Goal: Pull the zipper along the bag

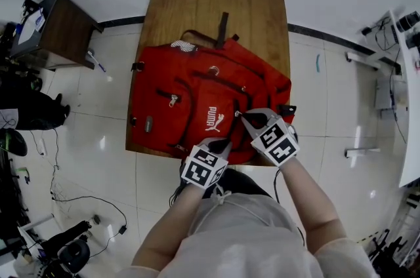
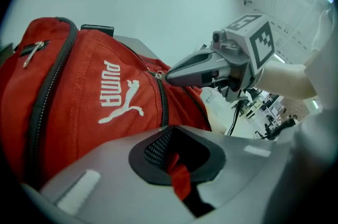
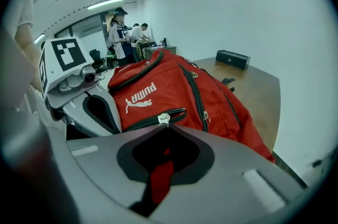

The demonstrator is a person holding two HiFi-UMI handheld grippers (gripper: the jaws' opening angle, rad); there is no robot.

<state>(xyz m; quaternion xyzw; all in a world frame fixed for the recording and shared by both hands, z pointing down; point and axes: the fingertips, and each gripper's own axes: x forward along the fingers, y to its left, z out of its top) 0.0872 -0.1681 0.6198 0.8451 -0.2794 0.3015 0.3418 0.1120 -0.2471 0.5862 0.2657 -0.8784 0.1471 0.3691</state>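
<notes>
Wood table (image 1: 197,1): bag (image 1: 197,96) zipper pull (image 3: 164,119) pinched by right gripper (image 3: 166,128).

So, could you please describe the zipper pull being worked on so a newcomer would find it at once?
Find the red backpack on the wooden table, then its white logo. Just right of that, the silver zipper pull is the only one pinched in the right tool; the others hang free.
</notes>
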